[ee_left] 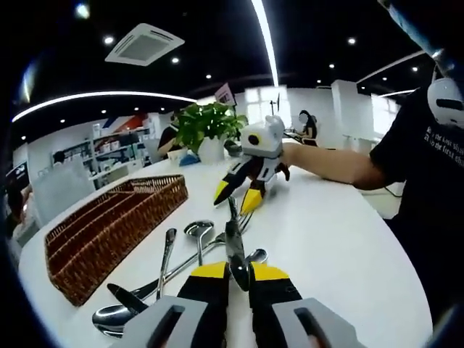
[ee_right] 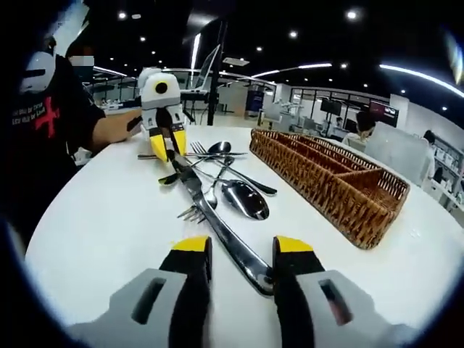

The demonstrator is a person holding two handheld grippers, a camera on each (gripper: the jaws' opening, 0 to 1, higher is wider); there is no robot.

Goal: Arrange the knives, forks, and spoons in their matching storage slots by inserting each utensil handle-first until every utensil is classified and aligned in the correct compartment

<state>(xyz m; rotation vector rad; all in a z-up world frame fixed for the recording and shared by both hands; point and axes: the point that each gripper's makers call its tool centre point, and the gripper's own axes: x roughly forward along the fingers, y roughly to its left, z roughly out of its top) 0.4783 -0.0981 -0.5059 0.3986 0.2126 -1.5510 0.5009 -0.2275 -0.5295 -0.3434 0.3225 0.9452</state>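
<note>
The left hand-held gripper (ee_left: 239, 275) is pinching one end of a table knife (ee_left: 233, 239), low in the middle of the left gripper view. The right hand-held gripper (ee_right: 243, 262) is sitting wide open around the knife's other end, not squeezing it yet. I think the knife is being picked up first. Next it needs lifting and sliding handle-first into the wicker tray (ee_right: 341, 181) at the right. The spoons (ee_right: 245, 199) and a fork (ee_right: 201, 149) are lying crossed on the worktop (ee_right: 109, 217), so which ends are handles is hard to tell.
</note>
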